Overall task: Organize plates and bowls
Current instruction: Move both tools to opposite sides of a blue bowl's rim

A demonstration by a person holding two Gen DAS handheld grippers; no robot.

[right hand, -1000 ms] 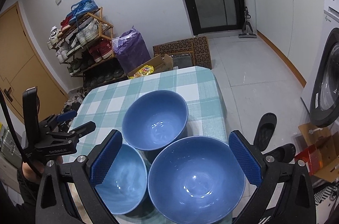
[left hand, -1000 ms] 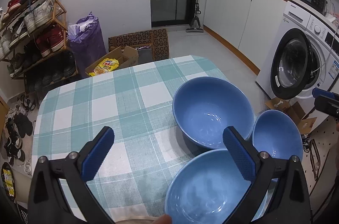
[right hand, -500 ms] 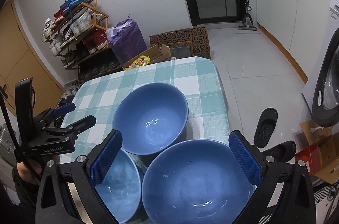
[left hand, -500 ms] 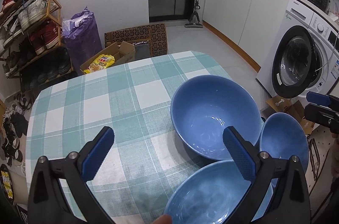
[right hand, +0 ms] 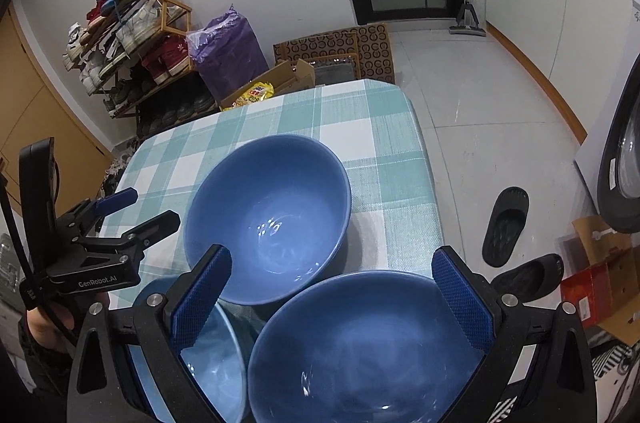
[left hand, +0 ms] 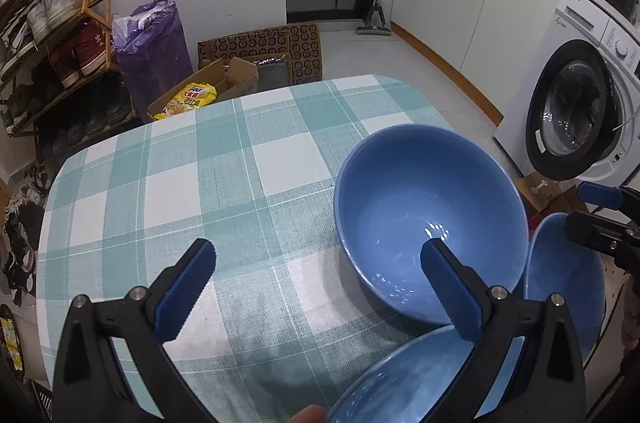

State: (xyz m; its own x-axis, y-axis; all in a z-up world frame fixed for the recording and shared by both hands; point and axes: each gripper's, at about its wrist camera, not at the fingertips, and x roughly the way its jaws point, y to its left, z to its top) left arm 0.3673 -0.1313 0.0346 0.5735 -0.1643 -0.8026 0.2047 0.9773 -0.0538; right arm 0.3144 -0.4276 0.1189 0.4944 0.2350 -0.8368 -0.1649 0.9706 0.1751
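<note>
- Desk (left hand: 192, 183): covered by a teal-and-white checked cloth, filling the centre of both views; three blue bowls are grouped toward its right and near side, and the rest of the cloth is bare.
- Far bowl (left hand: 428, 223): right of centre in the left wrist view, centre in the right wrist view (right hand: 268, 215); upright on the cloth, interior empty, with only light glints on the glaze.
- Near-right bowl (right hand: 360, 347): lower centre of the right wrist view, lower right edge of the left wrist view (left hand: 560, 287); upright, nothing inside, its rim just beside the far bowl.
- Near-left bowl (right hand: 208, 363): lower left of the right wrist view, bottom centre of the left wrist view (left hand: 404, 383); empty, partly hidden by the gripper fingers.
- Cardboard box (left hand: 224, 87): on the floor beyond the desk, upper centre-left; flaps open, a yellow snack packet (left hand: 192, 99) lies in it.
- Left gripper (left hand: 316, 291): lower centre of its own view; fingers spread wide, grasping nothing, above the cloth and the near-left bowl.
- Right gripper (right hand: 332, 291): lower centre of its own view; fingers spread wide, grasping nothing, above the near-right bowl.
</note>
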